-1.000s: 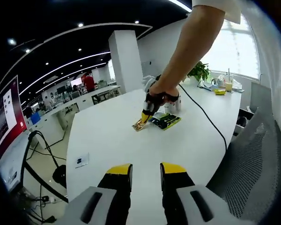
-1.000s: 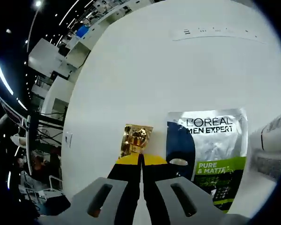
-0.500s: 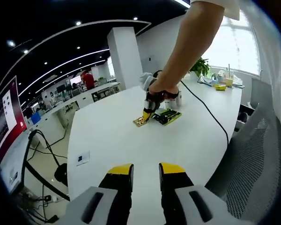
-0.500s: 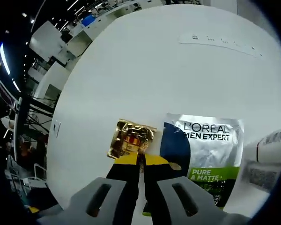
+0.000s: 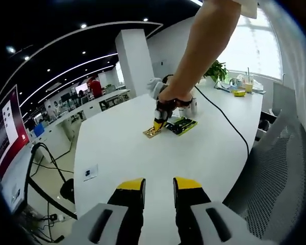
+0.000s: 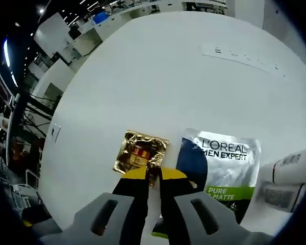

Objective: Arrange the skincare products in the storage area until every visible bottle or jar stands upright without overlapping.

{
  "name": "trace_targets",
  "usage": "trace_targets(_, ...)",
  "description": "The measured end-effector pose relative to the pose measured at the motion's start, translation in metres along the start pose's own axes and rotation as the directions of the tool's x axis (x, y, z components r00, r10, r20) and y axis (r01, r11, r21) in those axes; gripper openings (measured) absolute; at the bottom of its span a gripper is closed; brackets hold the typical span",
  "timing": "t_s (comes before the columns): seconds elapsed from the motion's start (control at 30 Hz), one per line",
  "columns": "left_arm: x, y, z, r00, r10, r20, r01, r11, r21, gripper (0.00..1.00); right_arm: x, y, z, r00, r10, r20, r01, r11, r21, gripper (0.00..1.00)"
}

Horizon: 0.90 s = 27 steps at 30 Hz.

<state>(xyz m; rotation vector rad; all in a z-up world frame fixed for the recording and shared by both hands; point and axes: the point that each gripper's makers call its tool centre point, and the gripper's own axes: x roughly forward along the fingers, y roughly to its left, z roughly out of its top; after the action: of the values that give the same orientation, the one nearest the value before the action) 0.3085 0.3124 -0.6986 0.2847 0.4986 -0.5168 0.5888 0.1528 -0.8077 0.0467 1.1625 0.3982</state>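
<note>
Right hand-held gripper [image 6: 148, 173] pinches the near edge of the gold foil sachet [image 6: 139, 154], lying flat on the white desk [image 6: 158, 76] just beside the L'Oreal Men Expert sachet [image 6: 222, 163]. Left hand-held gripper [image 5: 158, 185] hovers slightly parted, holding nothing.

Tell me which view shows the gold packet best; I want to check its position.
The right gripper view: the gold packet lies flat and large just beyond the right claw. The left gripper view shows it small and far off on the table.
</note>
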Motion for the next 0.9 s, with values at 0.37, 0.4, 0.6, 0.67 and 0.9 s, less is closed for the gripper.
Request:
trace_targets(0.37, -0.001, -0.001, 0.001, 1.0, -0.001, 0.007, 0.001, 1.0, 0.01, 0.23, -0.003, -0.002, 0.005, 0.998, -0.063, 0.012, 0.064, 0.992, -0.107, 0.13)
trace_targets(0.4, -0.001, 0.0, 0.002, 1.0, 0.0, 0.01, -0.001, 1.0, 0.009, 0.23, -0.003, -0.002, 0.007, 0.998, -0.065, 0.016, 0.066, 0.991, -0.115, 0.14)
trace_targets(0.6, -0.002, -0.001, 0.003, 1.0, 0.0, 0.014, 0.0, 1.0, 0.014, 0.23, -0.009, 0.016, 0.027, 0.991, -0.098, 0.095, 0.121, 0.953, -0.279, 0.19)
trace_targets(0.67, -0.002, -0.001, 0.003, 1.0, 0.001, 0.014, -0.001, 1.0, 0.013, 0.23, -0.011, 0.043, 0.039, 0.989, -0.047, 0.142, 0.096, 0.927, -0.362, 0.21)
trace_targets(0.9, -0.001, -0.003, 0.002, 1.0, -0.008, 0.01, 0.008, 1.0, 0.017, 0.23, 0.001, 0.15, 0.057, 0.979, 0.165, 0.117, -0.063, 0.797, -0.601, 0.32)
